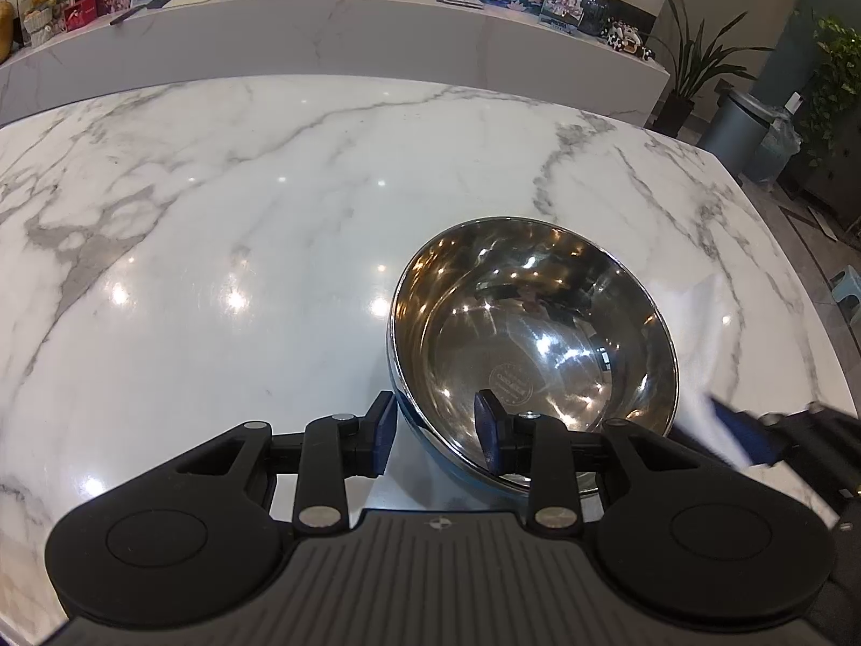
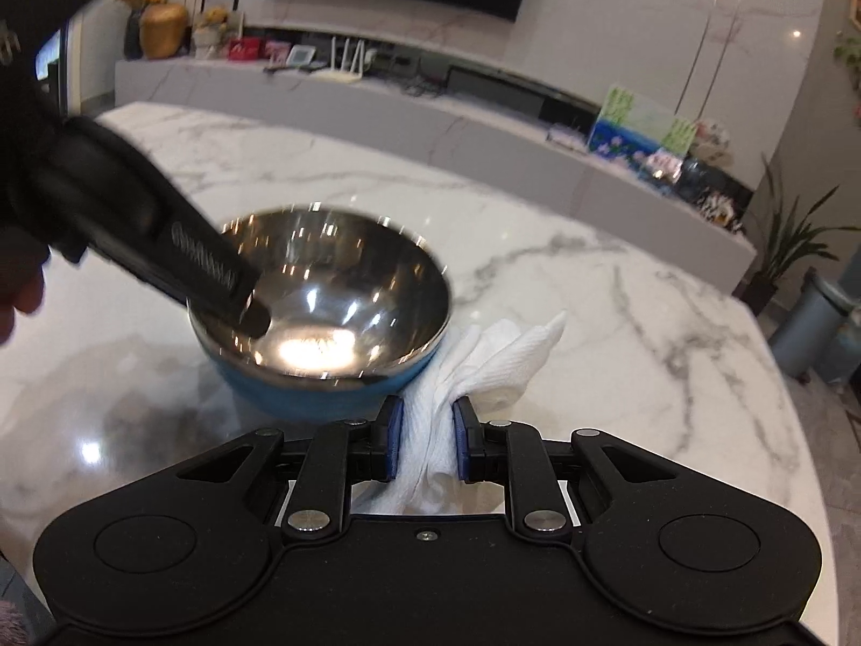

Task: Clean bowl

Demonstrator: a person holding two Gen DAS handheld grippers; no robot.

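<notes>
Steel bowl (image 1: 530,344) with a blue outer wall stands upright on the marble table (image 1: 215,215). The left gripper (image 1: 437,433) clamps the bowl's near rim, one pad inside, one outside. The right gripper (image 2: 428,439), just beside the bowl, is closed on a crumpled white paper towel (image 2: 484,360).

Left tool (image 1: 436,439): matte black body, ribbed grey top plate bearing small compass-like emblem, two round black discs, silver pivot screws, blue pads (image 1: 384,433). Right tool (image 2: 428,444): same black build, smooth top plate, single centre screw, blue pads (image 2: 394,437).
</notes>
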